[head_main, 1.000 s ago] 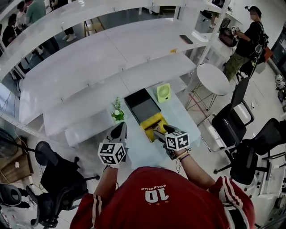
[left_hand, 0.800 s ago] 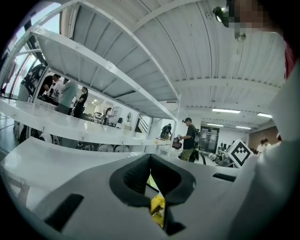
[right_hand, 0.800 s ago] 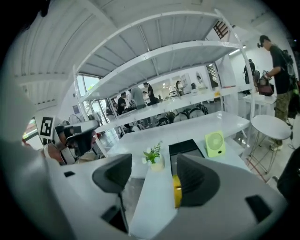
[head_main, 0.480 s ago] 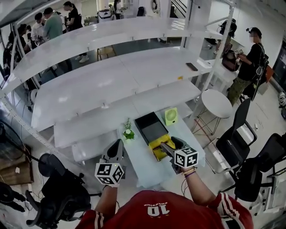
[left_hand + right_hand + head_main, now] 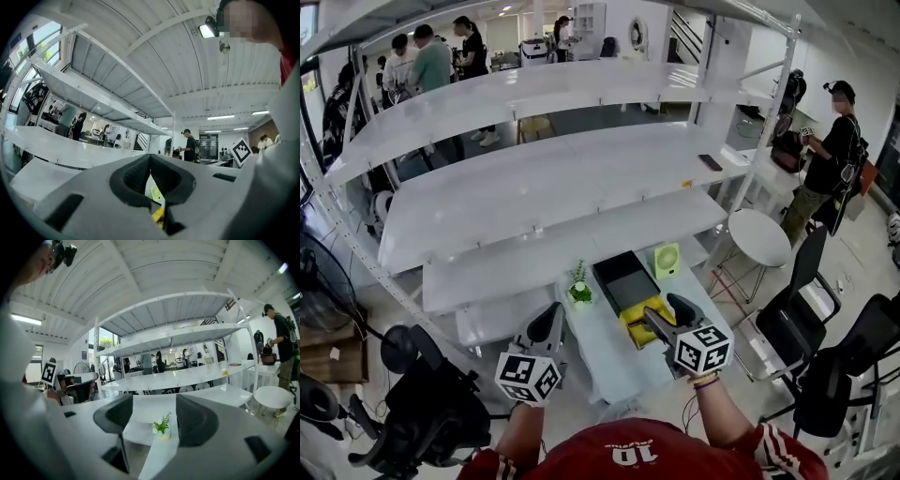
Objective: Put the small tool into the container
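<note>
Both hands have come up from the table since the earlier frame. In the head view the table (image 5: 602, 352) now looks smaller and lower, and more of the long white shelves (image 5: 534, 187) can be seen behind it.

The left gripper (image 5: 553, 313) is of smooth grey plastic, with a cube of black-and-white square markers at its back. Its dark rubber pads (image 5: 133, 180) meet at the tips and leave only a thin slit lower down. It has hold of nothing.

The right gripper (image 5: 662, 307) stands wide open. Its two curved dark pads (image 5: 197, 420) are well apart, and only the far table and the small plant (image 5: 579, 291) show between them. It holds nothing.

The table top is narrow, glossy and white. On it lies a black tray (image 5: 623, 278), flat and rectangular, with its long axis running away from the person toward the shelves. A yellow box (image 5: 636, 317) with straight walls sits just at the near end of the tray, under the tip of the right gripper as the head view shows it. A pale green fan (image 5: 667, 260) with rounded corners stands upright beside the far right corner of the tray. The plant, in a small white pot, is at the tray's left.

The small tool is too small to make out in any view, so I cannot tell where it is or which way it points.
</note>
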The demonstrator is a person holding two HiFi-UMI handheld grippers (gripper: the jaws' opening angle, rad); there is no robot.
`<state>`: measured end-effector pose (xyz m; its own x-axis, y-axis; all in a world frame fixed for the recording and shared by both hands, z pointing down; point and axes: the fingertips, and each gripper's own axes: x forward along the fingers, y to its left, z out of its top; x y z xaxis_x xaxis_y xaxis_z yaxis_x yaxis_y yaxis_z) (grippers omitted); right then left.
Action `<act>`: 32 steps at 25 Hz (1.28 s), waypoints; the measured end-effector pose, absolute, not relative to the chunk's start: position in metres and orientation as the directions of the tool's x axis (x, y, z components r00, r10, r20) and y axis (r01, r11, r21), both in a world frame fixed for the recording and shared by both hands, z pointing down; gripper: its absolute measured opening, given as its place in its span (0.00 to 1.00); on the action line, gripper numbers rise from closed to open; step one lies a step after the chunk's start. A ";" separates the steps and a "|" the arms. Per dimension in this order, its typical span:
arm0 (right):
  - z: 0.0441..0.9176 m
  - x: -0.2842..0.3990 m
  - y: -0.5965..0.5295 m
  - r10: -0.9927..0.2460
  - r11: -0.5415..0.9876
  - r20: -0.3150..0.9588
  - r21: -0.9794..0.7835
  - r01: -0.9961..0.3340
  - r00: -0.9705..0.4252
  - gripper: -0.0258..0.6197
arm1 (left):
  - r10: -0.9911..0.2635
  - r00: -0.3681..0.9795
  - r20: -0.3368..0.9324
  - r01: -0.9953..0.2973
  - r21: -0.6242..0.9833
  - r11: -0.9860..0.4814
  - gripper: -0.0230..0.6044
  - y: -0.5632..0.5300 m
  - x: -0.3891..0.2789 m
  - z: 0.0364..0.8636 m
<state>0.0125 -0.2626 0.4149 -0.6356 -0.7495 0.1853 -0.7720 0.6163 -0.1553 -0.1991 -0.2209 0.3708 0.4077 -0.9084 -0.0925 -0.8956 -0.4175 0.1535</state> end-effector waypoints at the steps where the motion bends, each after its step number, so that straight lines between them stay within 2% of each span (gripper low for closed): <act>1: 0.408 0.013 -0.261 -0.754 0.616 0.173 -0.150 -0.774 -0.634 0.47 | -0.906 0.413 -0.094 -0.893 0.152 -0.423 0.03 -0.220 -0.199 0.368; 21: 0.317 0.065 -0.233 -0.847 0.531 0.010 -0.031 -0.847 -0.531 0.45 | -0.887 0.415 -0.202 -0.895 0.087 -0.438 0.03 -0.183 -0.188 0.307; 32: 0.309 0.077 -0.217 -0.864 0.504 -0.006 -0.033 -0.863 -0.504 0.40 | -0.867 0.460 -0.191 -0.873 0.081 -0.481 0.03 -0.178 -0.161 0.310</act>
